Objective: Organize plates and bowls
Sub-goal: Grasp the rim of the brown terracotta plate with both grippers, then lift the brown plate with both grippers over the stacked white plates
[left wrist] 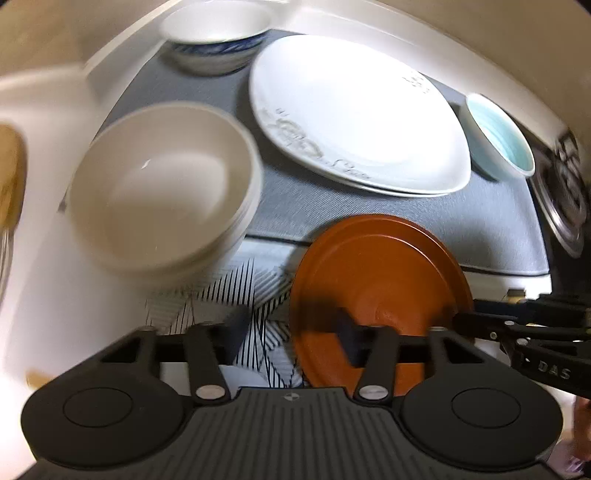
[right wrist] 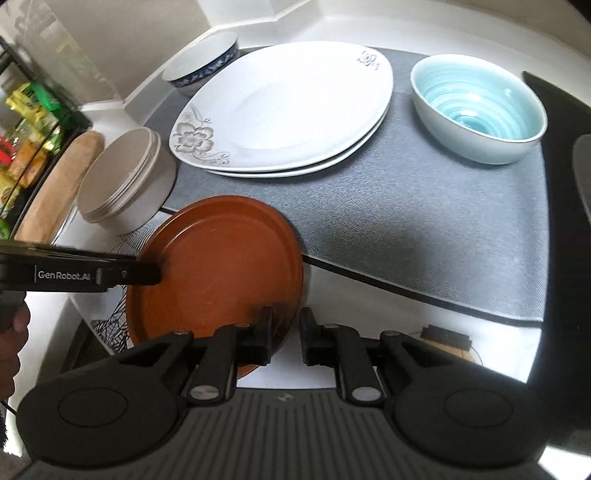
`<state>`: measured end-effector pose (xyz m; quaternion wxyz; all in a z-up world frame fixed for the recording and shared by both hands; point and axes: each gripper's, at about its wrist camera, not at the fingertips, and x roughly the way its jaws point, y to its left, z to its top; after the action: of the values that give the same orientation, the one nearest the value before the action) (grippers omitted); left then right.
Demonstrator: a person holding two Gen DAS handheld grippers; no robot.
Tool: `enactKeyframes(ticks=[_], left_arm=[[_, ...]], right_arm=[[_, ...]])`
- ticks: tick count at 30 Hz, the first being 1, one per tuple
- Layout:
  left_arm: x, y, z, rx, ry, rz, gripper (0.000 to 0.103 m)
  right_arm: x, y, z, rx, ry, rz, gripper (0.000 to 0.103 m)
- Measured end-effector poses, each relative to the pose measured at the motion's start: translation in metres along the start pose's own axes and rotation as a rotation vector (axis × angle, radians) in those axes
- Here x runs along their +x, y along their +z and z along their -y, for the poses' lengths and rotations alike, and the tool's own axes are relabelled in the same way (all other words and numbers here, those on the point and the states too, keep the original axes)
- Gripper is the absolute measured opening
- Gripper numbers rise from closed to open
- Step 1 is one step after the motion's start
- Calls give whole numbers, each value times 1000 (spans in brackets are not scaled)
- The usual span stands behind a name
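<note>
A brown plate (left wrist: 380,295) (right wrist: 218,266) rests on a striped plate (left wrist: 229,295) near the counter's front. My left gripper (left wrist: 291,332) is open, its fingers straddling the brown plate's left rim; it shows from the side in the right wrist view (right wrist: 147,275). My right gripper (right wrist: 284,332) is open, its left finger (right wrist: 262,332) over the plate's near rim. A stack of beige bowls (left wrist: 162,184) (right wrist: 125,181) stands left. Two stacked white floral plates (left wrist: 354,114) (right wrist: 284,110), a blue-patterned bowl (left wrist: 218,33) (right wrist: 203,59) and a light-blue bowl (left wrist: 498,136) (right wrist: 476,107) sit on the grey mat (right wrist: 406,229).
A wooden board (right wrist: 59,184) leans at the left by a shelf of packets (right wrist: 26,129). A stove burner (left wrist: 565,192) lies at the right. A small dark brush (right wrist: 447,338) lies on the white counter (right wrist: 369,306) near my right gripper.
</note>
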<state>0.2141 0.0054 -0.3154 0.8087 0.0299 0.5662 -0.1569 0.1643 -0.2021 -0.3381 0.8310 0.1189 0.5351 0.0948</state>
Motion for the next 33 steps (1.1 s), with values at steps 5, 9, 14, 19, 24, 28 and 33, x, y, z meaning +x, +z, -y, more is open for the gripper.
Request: enactKeyframes(ticks=[5,9,14,19,24,28,33], left_arm=[[9,8,5,120,-6,14,41],[13,17,-2,141,-64,-16,31],[12,20,-4,217,-109,-30,30],[15,17,3,327,-87,20,31],[19,17,9,388,-128,49,29],[20,23,5,376,-155,31,23],[20,21,11,420,-139,33,23]], right_arm=[[-5,-1,-9,43,-56,33,45],[-8,8,-14,88,-151,46,46],[-7,18,-19,229,-290,53,103],[-2,22,-29,225,-395,-33,103],[-3,4,-42,156,-379,-13,92],[-1,-2,-58,130,-357,2,72],[3,-6,-61,130,-314,20,53]])
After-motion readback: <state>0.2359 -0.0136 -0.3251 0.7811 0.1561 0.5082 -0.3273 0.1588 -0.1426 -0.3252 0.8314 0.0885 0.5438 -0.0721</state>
